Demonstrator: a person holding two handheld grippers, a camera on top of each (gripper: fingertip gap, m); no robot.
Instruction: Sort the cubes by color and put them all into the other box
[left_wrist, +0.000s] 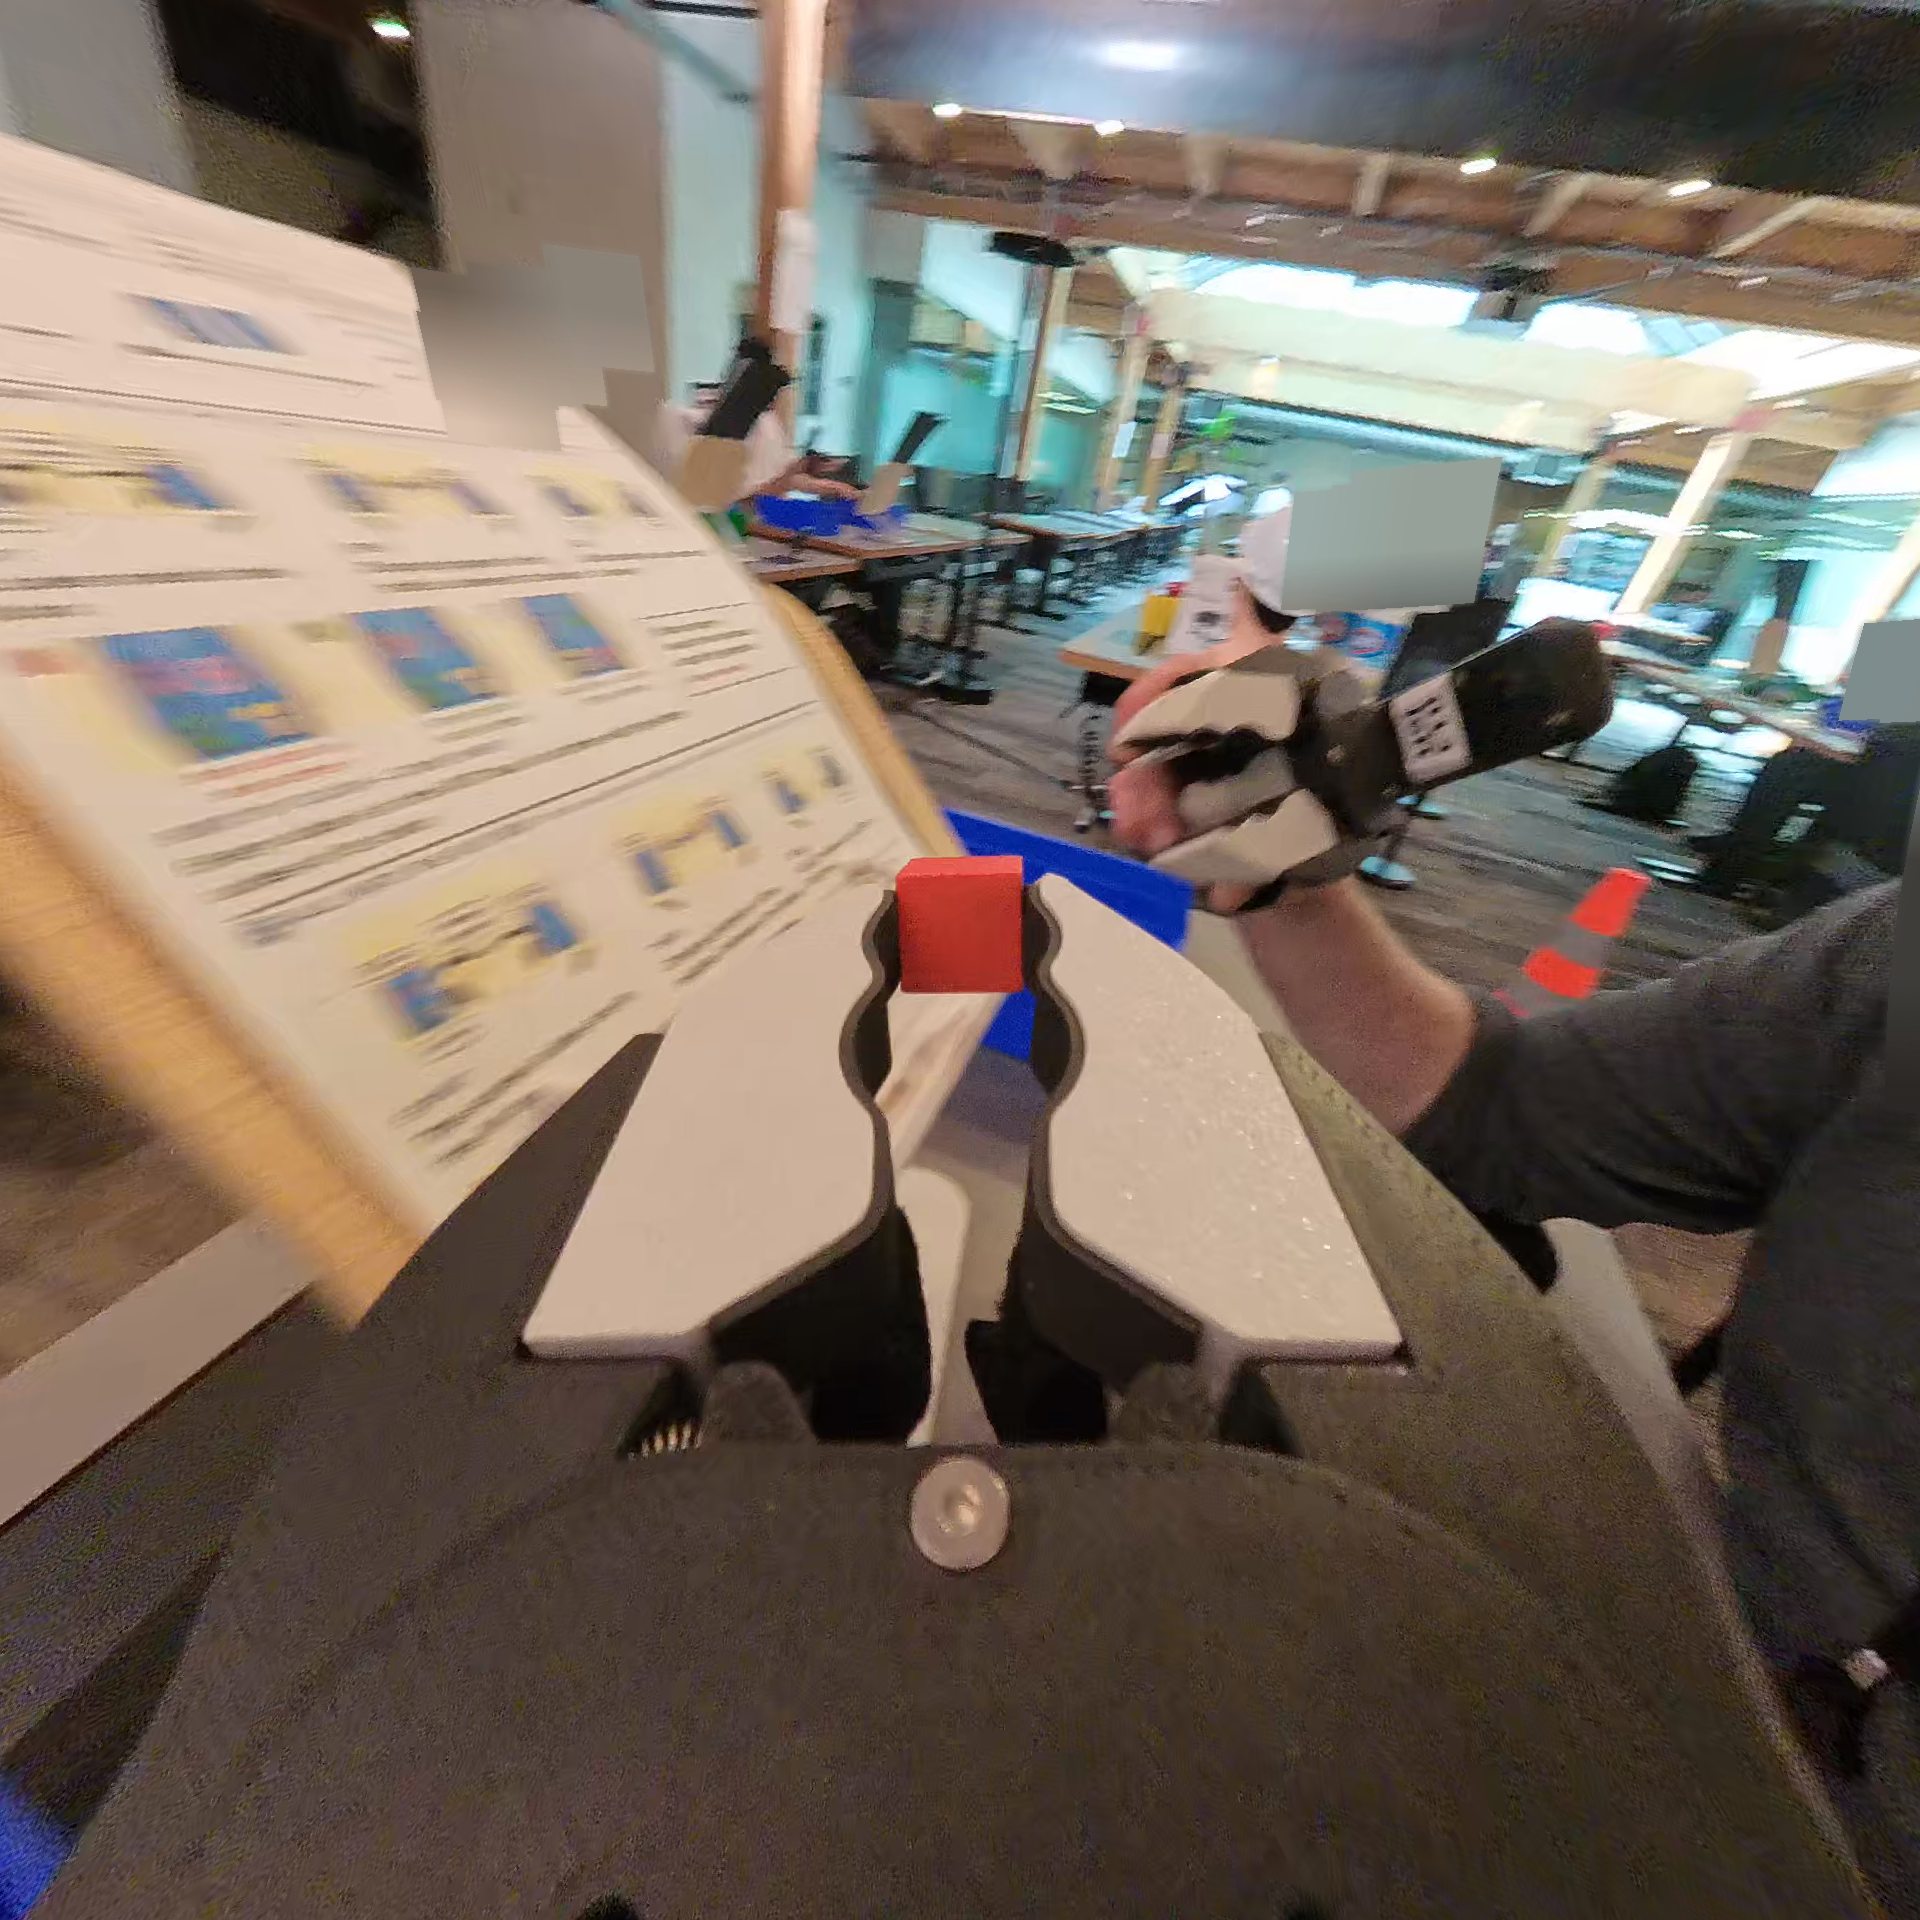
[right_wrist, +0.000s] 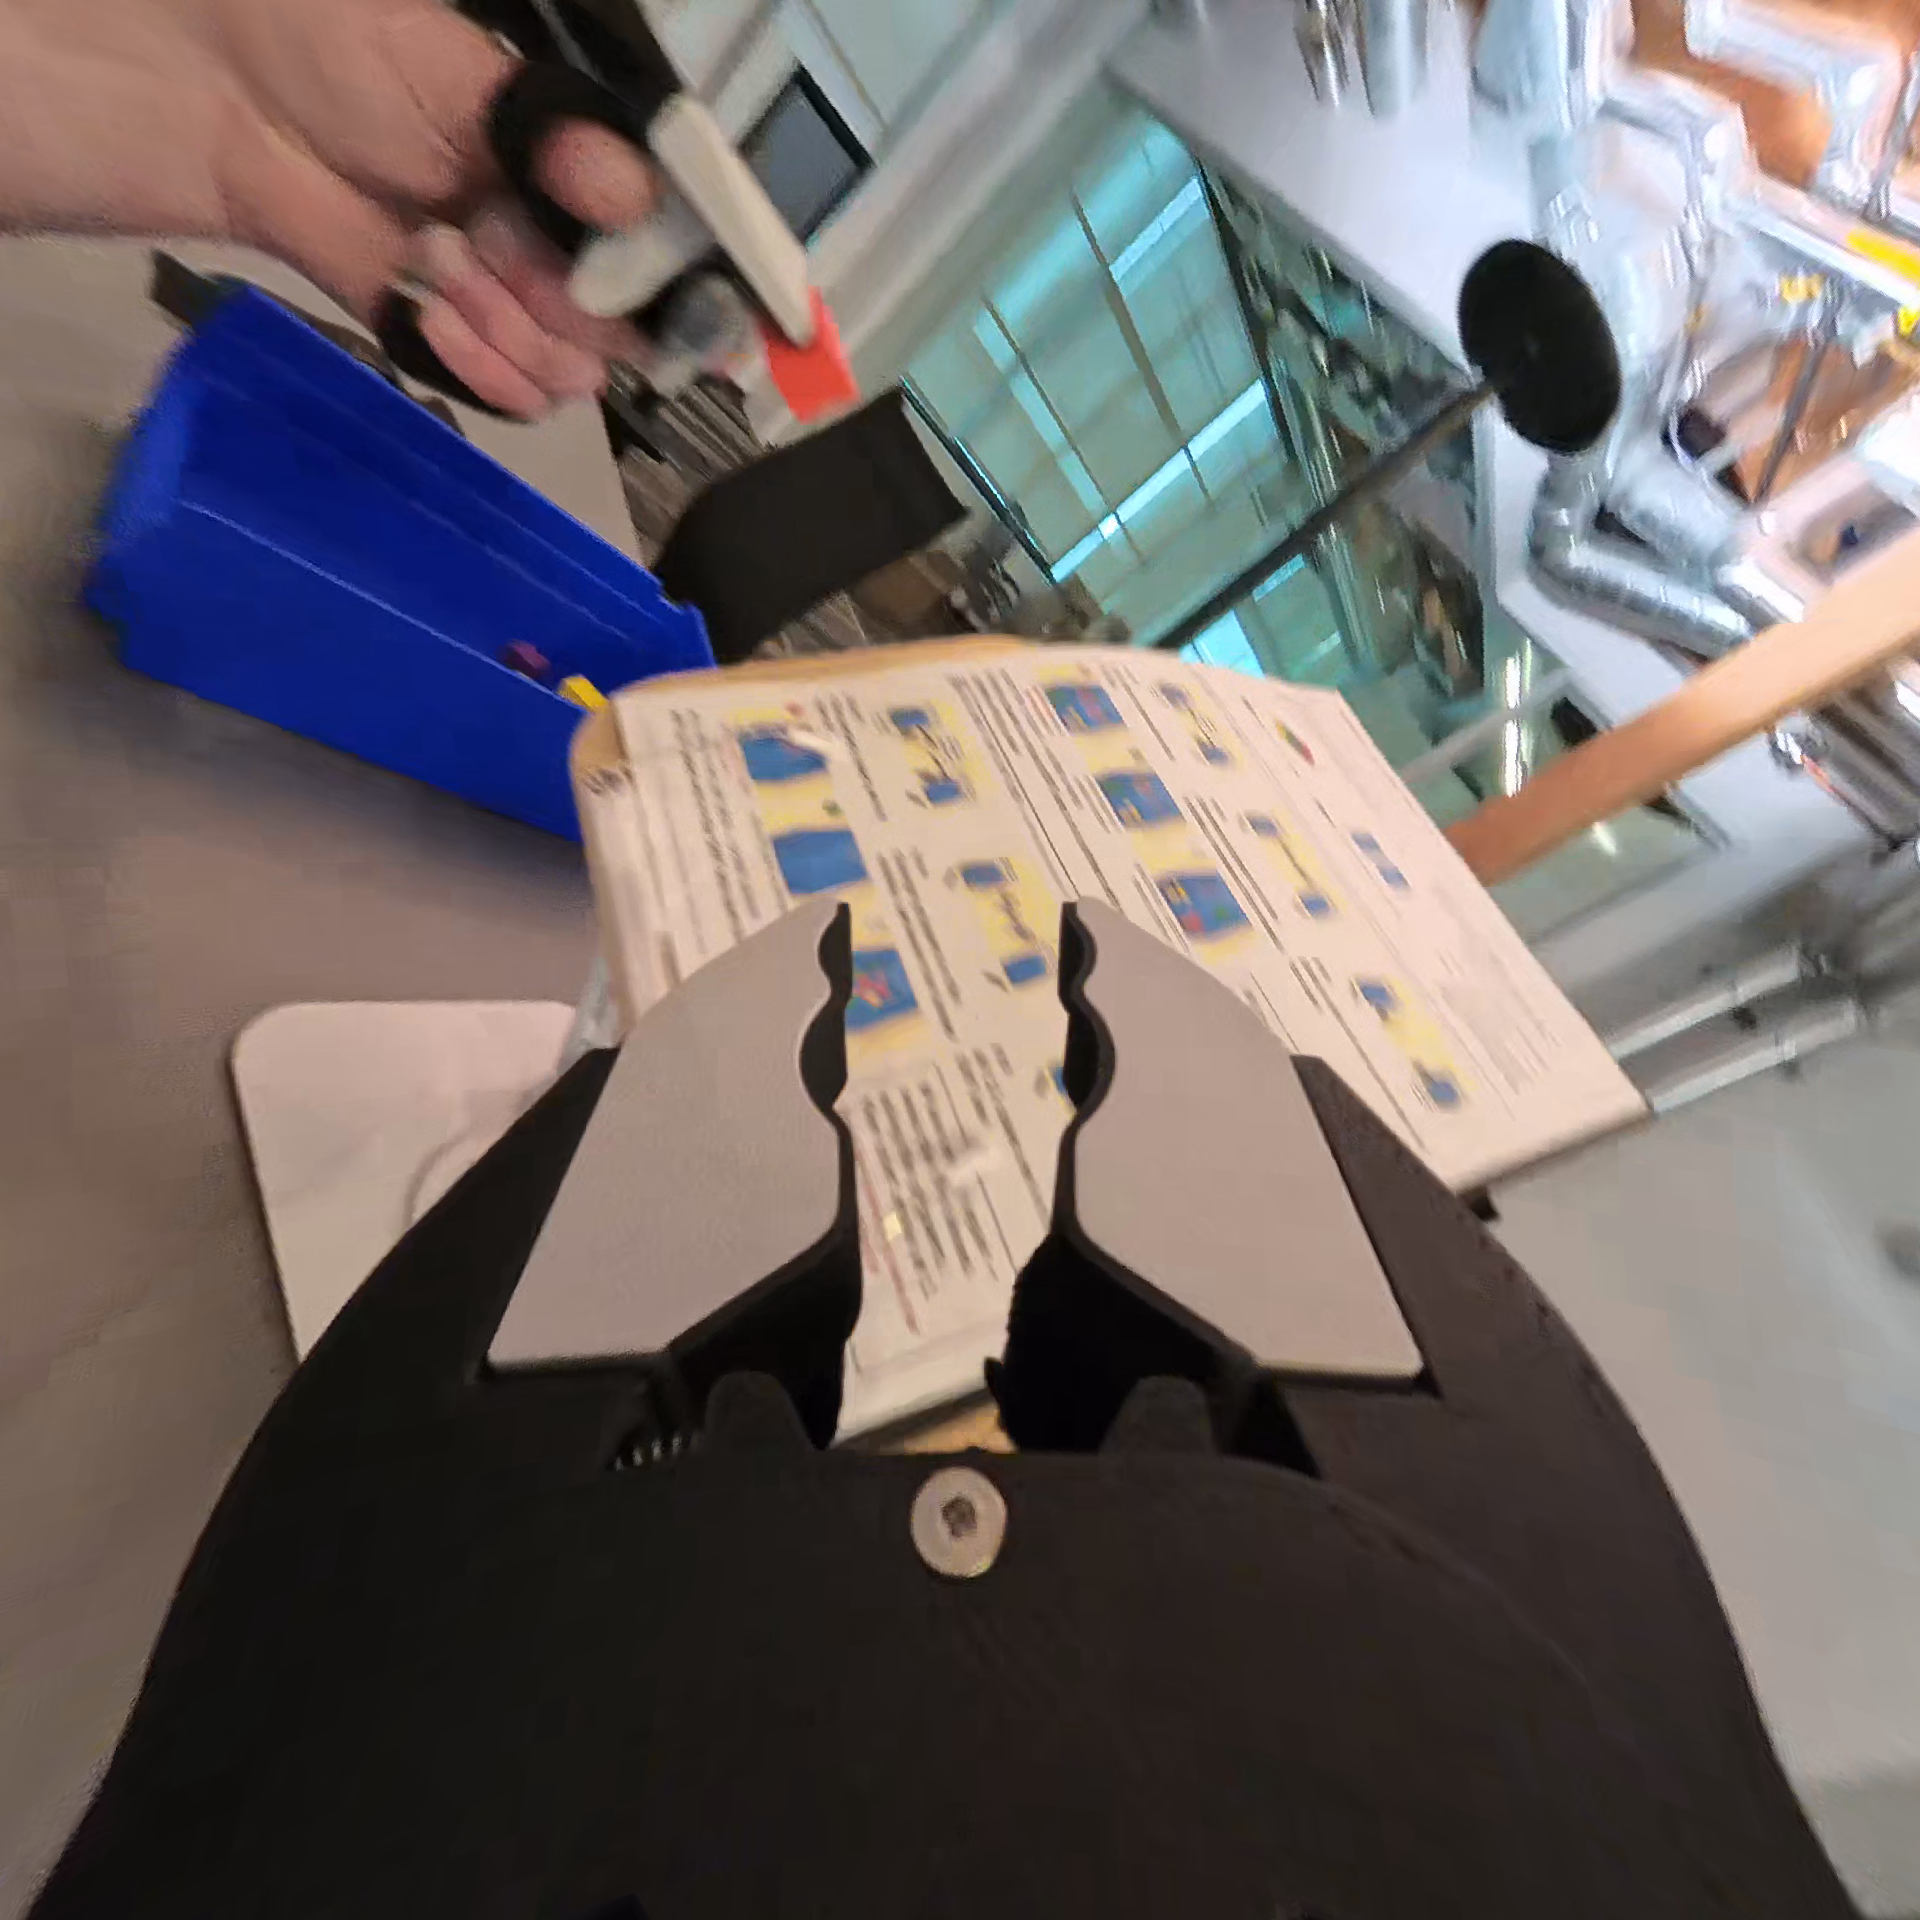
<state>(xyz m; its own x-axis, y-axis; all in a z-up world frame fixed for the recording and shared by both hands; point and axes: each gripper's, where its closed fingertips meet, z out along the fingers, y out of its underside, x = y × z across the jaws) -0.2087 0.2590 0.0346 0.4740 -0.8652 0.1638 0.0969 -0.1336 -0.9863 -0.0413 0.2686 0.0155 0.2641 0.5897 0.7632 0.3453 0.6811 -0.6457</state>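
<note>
My left gripper (left_wrist: 961, 920) is shut on a red cube (left_wrist: 959, 928), both pads pressed on its sides, held up in the air. In the right wrist view the same gripper shows at the upper left with the red cube (right_wrist: 810, 364) at its tips. My right gripper (right_wrist: 956, 956) is open with nothing between its fingers, above a printed sheet (right_wrist: 1091, 935). It also shows at the right of the left wrist view (left_wrist: 1143, 790). A blue box (right_wrist: 343, 582) stands on the table, with a purple cube (right_wrist: 525, 657) and a yellow cube (right_wrist: 582, 691) inside.
A board with printed instruction sheets (left_wrist: 364, 675) stands close on the left. A blue box edge (left_wrist: 1081, 873) shows behind the red cube. A white mat (right_wrist: 395, 1122) lies on the grey table. A person sits at tables beyond, and an orange cone (left_wrist: 1590, 935) stands on the floor.
</note>
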